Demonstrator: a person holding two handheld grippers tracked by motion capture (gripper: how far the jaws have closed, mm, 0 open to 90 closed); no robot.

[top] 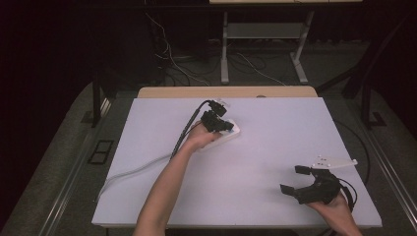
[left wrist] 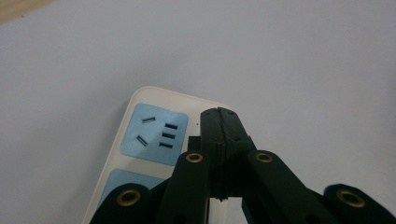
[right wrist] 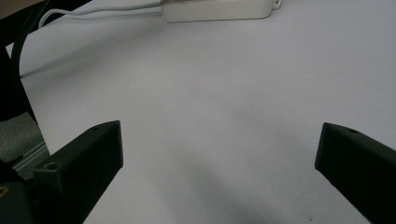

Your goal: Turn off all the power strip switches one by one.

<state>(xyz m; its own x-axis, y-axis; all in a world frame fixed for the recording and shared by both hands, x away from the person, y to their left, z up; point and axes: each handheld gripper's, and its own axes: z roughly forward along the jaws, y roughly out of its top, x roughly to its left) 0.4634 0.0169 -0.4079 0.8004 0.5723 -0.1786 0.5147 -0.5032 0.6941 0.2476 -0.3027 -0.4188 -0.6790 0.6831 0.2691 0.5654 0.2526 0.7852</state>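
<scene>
Probably light, stiff and smooth, the power strip (top: 223, 135) lies mid-table; grasp across its narrow sides. Left gripper (left wrist: 219, 114) rests shut over it; right gripper (top: 293, 178) gapes, well apart.

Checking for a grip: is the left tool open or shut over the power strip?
Shut. The left tool has its jaws pressed together, nothing between them, above the power strip.

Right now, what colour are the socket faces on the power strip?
Light blue socket faces, set in a white power strip; clearest in the left gripper view.
</scene>
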